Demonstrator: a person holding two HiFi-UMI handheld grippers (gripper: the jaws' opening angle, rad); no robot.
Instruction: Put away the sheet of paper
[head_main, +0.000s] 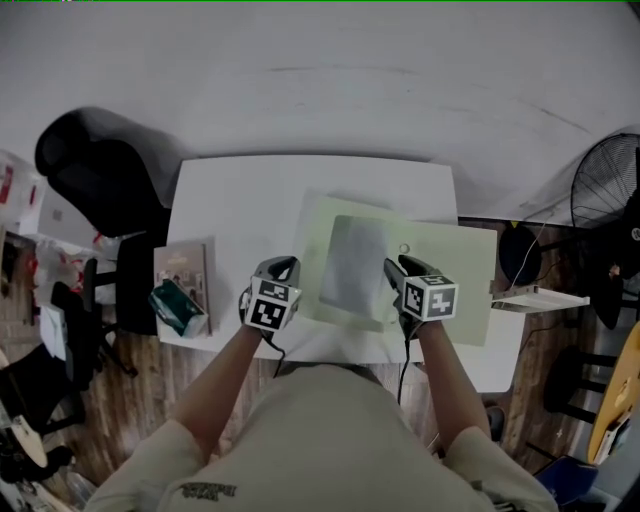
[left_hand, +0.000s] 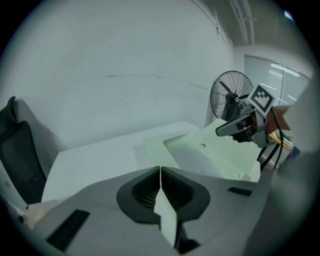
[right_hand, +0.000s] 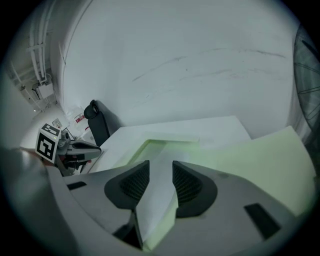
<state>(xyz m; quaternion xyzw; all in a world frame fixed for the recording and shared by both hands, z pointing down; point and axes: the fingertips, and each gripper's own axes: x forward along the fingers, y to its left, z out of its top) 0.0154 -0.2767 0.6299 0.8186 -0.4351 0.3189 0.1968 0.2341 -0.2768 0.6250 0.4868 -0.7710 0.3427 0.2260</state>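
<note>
Paper, pale and thin, runs edge-on through our left gripper (left_hand: 160, 175), whose jaws are pinched together on it, we judge to keep the near edge off the table (head_main: 230, 200). Our right gripper (right_hand: 156, 172) straddles the same sheet (head_main: 355, 265) with its jaws apart, not pressing. Beyond, the sheet lies over the open green folder (head_main: 455, 275). Past the folder the table offers free room to its far edge; a book (head_main: 182, 265) sits well to the left.
</note>
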